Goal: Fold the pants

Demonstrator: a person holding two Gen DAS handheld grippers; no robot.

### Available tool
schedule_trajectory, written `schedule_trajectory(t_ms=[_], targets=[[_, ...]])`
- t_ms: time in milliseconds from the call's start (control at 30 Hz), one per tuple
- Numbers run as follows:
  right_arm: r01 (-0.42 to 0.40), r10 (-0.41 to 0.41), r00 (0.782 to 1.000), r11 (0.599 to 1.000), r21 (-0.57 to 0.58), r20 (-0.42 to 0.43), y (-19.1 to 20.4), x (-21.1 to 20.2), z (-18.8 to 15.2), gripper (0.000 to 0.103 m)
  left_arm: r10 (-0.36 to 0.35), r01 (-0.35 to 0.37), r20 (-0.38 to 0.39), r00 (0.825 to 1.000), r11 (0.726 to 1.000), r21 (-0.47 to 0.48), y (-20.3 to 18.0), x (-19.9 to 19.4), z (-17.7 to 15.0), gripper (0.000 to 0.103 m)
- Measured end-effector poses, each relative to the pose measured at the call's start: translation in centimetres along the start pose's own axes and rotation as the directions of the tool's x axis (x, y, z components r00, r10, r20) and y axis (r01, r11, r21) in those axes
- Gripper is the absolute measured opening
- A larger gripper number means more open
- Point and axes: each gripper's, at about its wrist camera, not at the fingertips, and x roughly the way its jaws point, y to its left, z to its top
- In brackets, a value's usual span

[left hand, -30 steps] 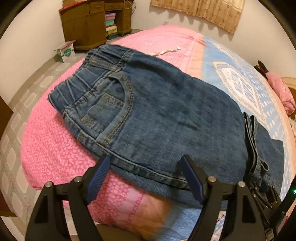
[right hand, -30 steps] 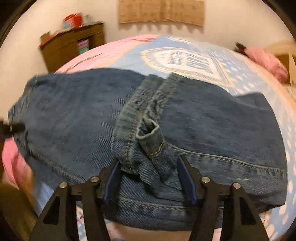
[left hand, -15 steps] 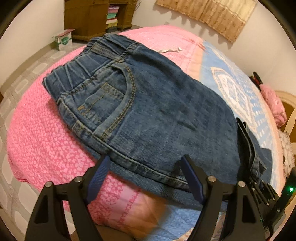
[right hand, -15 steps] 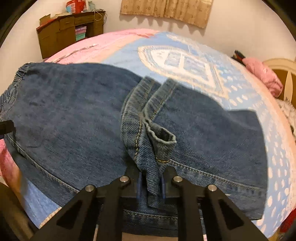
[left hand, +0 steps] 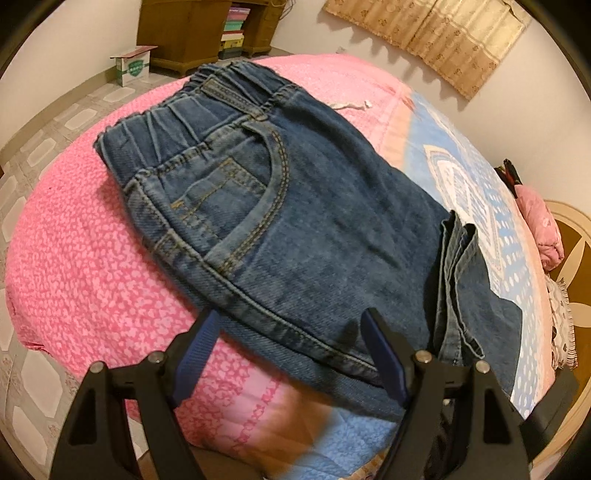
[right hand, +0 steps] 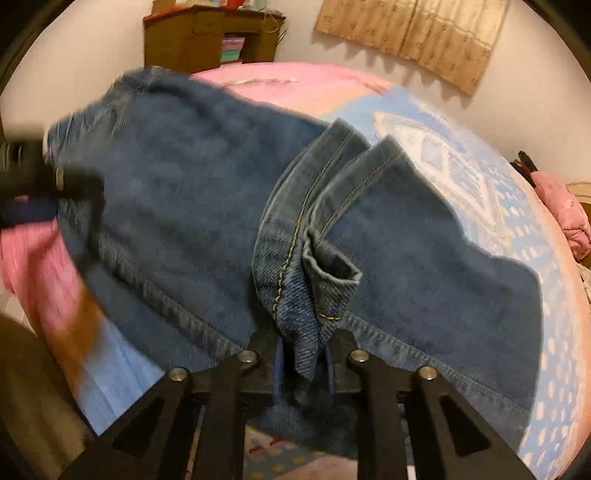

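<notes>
Blue denim pants (left hand: pixel 314 221) lie folded on the bed, waistband at the far left and leg cuffs (left hand: pixel 454 280) at the right. My left gripper (left hand: pixel 291 354) is open, its blue pads on either side of the pants' near side seam. My right gripper (right hand: pixel 304 358) is shut on the bunched leg cuffs (right hand: pixel 314 295) of the pants (right hand: pixel 184 206). The left gripper shows blurred at the left edge of the right wrist view (right hand: pixel 44 184).
The bed has a pink quilt (left hand: pixel 81 280) on the left and a blue patterned part (left hand: pixel 480 192) on the right. A pink cloth (left hand: pixel 543 229) lies at the far right. A wooden cabinet (left hand: pixel 192 33) and a small box (left hand: pixel 135 64) stand on the tiled floor beyond.
My right gripper has closed on the leg cuffs and lifted them a little. My left gripper stays open and has moved closer over the pants' near seam.
</notes>
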Motion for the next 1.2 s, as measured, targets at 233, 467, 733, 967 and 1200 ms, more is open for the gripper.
schedule_trajectory(t_ms=[233,467,733,967,1200], targets=[[-0.136,0.138,0.990,0.987,0.088,-0.015,-1.6,-1.5,0.0,0.047,0.006,-0.007,-0.006,1.000,1.000,-0.010,-0.2,0.4,0.2,0.081],[-0.264,0.251,0.964,0.927,0.265,0.085,-4.0,-5.0,-0.6,0.061,0.034,-0.034,-0.006,0.999,0.999,-0.034,0.3,0.3,0.1,0.081],[-0.104,0.068,0.992,0.916,0.387,0.104,-9.9,-5.6,-0.8,0.061,0.138,-0.139,0.035,0.990,0.990,0.004,0.4,-1.1,0.6,0.081],[-0.079,0.027,0.992,0.901,0.426,0.127,-12.1,-7.0,-2.6,0.061,0.176,-0.179,-0.032,0.984,0.979,-0.098,3.9,-0.4,2.9,0.082],[-0.104,0.070,0.993,0.880,0.463,0.090,-12.1,-6.3,-4.3,0.061,-0.073,0.072,0.012,0.997,0.916,-0.396,8.5,1.7,5.3,0.090]])
